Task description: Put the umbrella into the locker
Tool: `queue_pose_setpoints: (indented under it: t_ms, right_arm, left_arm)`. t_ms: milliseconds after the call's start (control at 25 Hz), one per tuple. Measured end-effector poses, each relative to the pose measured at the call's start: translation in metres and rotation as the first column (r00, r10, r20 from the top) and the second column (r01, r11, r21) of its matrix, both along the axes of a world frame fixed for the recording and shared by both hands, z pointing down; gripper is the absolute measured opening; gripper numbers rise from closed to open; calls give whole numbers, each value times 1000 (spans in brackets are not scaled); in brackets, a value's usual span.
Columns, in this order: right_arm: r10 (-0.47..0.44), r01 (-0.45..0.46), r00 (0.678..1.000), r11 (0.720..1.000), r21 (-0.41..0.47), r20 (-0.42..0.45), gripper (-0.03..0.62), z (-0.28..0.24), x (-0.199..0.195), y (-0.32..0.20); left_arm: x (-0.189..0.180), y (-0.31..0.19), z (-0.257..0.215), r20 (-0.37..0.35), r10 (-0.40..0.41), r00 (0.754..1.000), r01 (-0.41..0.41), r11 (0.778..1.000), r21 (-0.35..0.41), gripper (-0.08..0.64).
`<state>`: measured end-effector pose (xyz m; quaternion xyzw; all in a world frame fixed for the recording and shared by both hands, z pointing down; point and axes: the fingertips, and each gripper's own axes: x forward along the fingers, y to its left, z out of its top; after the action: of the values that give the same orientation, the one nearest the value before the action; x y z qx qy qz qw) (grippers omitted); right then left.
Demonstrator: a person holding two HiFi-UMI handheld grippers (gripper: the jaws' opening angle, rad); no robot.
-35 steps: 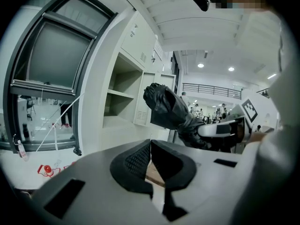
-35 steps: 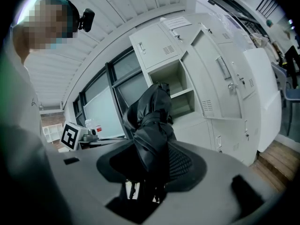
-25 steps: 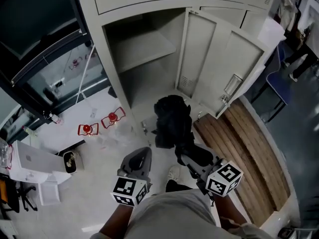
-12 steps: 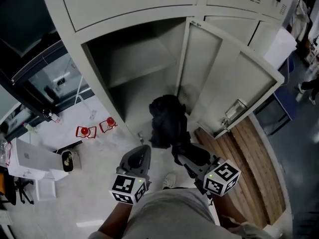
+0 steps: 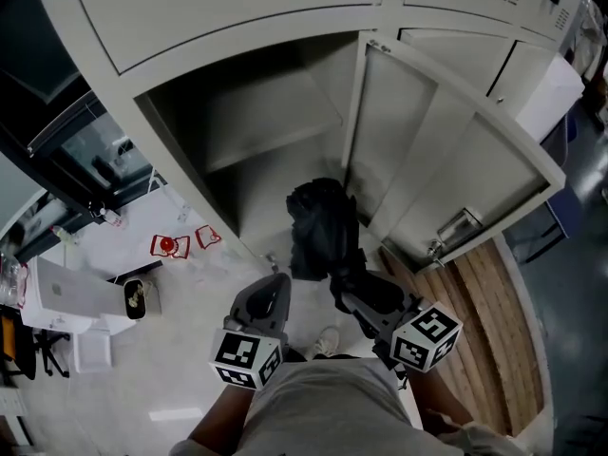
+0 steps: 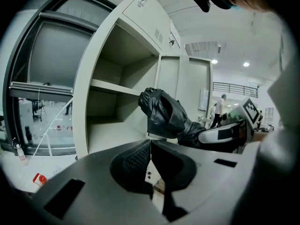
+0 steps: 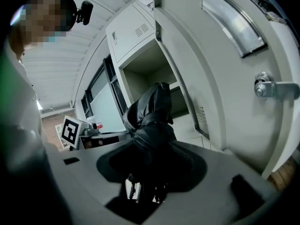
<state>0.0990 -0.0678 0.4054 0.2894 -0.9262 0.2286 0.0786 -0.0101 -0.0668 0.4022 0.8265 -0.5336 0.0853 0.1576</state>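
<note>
Pale floor (image 5: 171, 350) under you, a grey-white locker (image 5: 285, 84) straight ahead with its door (image 5: 446, 150) swung wide to your right. Your right gripper (image 7: 149, 159) is clamped on the black folded umbrella (image 5: 323, 228): the right gripper view shows the bundle wedged between both jaws, its upper end sticking out past the tips. Your left gripper (image 6: 151, 146) holds nothing, its jaws pressed together at the tips; it sits just beside the right one, on its left, marker cube (image 5: 245, 357) facing up. The umbrella is at the mouth of the lower bay, below the shelf (image 5: 275, 136) and close to the door's hinge edge; can't tell whether its tip has crossed the threshold. It's off the locker floor and carried only by the right gripper. The door's inner face carries a metal latch handle (image 5: 456, 228), seen close on the right in the right gripper view. Wooden planks (image 5: 484, 340) run along the floor right of the door. Left of the locker there's a dark-framed glass partition (image 5: 85, 150), two small red items (image 5: 180, 243) on the floor near its base, and a white box (image 5: 71, 293) further left. One person (image 6: 219, 108) stands far back in the left gripper view.
</note>
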Motion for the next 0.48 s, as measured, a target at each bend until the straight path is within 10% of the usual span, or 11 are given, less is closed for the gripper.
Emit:
queue_pose_setpoints:
  t_ms: [480]
  right_arm:
    - [33,-34,998,999,-27,-49,192,8,-22,-22]
  left_arm:
    - [-25,-28,-1,-4,32,999,-32,999,-10,17]
